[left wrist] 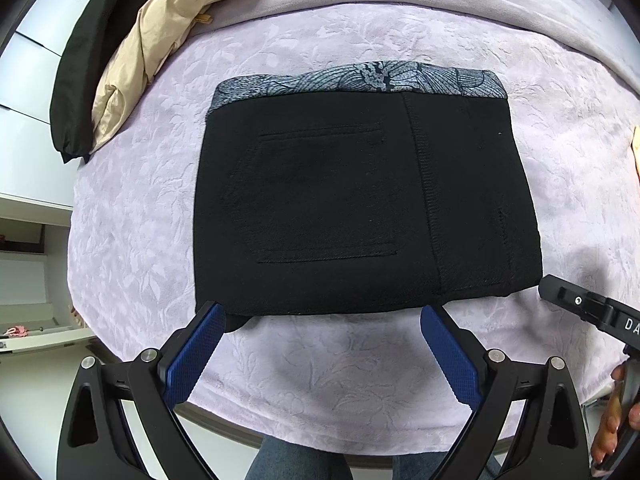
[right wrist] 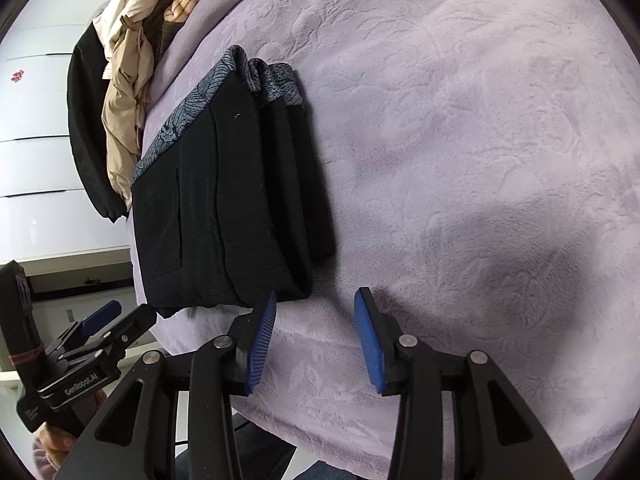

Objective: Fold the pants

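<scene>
The left gripper (left wrist: pixel 322 314) hangs wide open over the near edge of the pants (left wrist: pixel 360 200), its blue pads (left wrist: pixel 196 356) holding nothing, and the right gripper (right wrist: pixel 316 300) stands partly open and empty just off the bundle's near right corner. The black pants lie folded into a thick stacked rectangle with a grey patterned waistband (left wrist: pixel 360 80) on the far side, resting on a lilac blanket (left wrist: pixel 400 32). Beyond the bundle, a beige jacket (left wrist: pixel 152 52) and a black garment (left wrist: pixel 88 40) are heaped at the blanket's far left edge.
</scene>
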`<state>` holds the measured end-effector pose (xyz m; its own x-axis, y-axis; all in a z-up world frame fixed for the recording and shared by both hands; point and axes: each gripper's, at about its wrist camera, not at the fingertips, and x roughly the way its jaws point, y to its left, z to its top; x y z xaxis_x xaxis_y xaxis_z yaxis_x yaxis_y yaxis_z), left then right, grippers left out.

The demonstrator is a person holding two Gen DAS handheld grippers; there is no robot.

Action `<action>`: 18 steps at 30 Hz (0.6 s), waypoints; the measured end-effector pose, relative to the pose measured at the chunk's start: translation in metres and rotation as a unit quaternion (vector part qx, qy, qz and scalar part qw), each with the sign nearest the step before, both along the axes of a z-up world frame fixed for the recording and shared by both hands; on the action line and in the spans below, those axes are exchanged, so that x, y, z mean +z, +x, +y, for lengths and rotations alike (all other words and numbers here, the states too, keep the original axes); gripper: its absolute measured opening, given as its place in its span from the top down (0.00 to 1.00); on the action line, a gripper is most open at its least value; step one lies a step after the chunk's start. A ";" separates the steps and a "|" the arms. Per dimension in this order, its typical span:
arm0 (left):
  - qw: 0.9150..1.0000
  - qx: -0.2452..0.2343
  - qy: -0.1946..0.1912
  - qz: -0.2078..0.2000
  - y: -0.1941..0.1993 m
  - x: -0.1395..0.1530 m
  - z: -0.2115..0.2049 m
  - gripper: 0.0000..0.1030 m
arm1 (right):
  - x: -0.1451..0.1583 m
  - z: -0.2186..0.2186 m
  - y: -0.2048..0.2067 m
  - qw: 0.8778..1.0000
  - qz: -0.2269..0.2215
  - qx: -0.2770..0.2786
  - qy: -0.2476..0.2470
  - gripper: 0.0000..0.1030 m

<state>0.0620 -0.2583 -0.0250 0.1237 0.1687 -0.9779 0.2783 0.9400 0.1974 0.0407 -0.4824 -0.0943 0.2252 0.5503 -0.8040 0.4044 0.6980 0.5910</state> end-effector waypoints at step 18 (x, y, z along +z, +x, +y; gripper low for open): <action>0.999 -0.016 -0.025 -0.017 0.028 -0.007 0.003 0.04 | -0.001 0.005 0.001 0.999 -0.001 -0.028 0.015 0.56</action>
